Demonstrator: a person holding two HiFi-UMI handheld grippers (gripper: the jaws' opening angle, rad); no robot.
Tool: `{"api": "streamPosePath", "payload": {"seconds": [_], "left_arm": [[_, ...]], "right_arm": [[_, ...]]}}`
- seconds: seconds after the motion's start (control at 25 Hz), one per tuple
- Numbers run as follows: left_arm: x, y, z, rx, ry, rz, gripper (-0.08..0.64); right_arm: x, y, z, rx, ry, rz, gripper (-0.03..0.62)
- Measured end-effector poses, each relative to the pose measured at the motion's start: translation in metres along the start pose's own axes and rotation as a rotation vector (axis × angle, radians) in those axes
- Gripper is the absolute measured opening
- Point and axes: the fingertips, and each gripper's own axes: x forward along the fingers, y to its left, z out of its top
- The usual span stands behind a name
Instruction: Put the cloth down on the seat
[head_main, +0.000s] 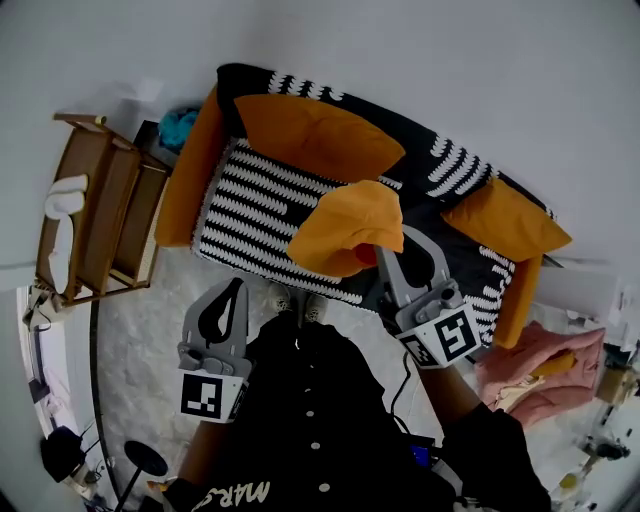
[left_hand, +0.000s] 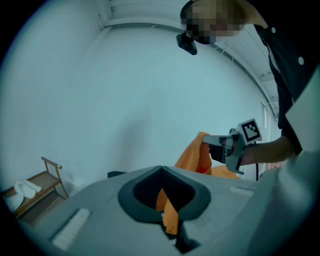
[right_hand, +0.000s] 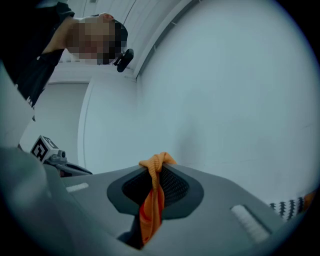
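An orange cloth (head_main: 345, 232) hangs bunched above the front of the sofa seat (head_main: 250, 215), which has a black-and-white pattern. My right gripper (head_main: 388, 252) is shut on the cloth's edge. In the right gripper view a twisted fold (right_hand: 152, 190) is pinched between the jaws of the right gripper (right_hand: 155, 164) and pokes out past the tips. My left gripper (head_main: 236, 288) hovers over the floor in front of the sofa, jaws together, apart from the cloth. In the left gripper view its tips (left_hand: 161, 169) meet, and an orange sliver shows through the slot behind them. The right gripper (left_hand: 206, 142) holds the cloth (left_hand: 196, 157) there too.
Orange cushions (head_main: 318, 132) lean on the sofa's back and right end (head_main: 505, 225). A wooden side table (head_main: 95, 205) stands left of the sofa. Pink fabric (head_main: 545, 365) lies on the floor at the right. A white wall runs behind the sofa.
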Motion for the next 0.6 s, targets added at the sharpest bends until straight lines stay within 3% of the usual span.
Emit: {"api": "streamPosePath", "payload": {"seconds": [0.16,0.4,0.6], "left_arm": [[-0.002,-0.006,-0.022,0.014,0.065,-0.036,0.001],[-0.002,0.010,-0.055,-0.073,0.136,0.018,0.002],[0.002,0.018,-0.083,-0.115,0.185,0.013,0.001]], "right_arm": [[0.025,-0.004,-0.033,0.012,0.061,0.023,0.061],[0.056,-0.013,-0.082,0.002,0.129,0.051,0.061],[0.079,-0.021,-0.128,-0.014,0.188,0.061,0.061]]}}
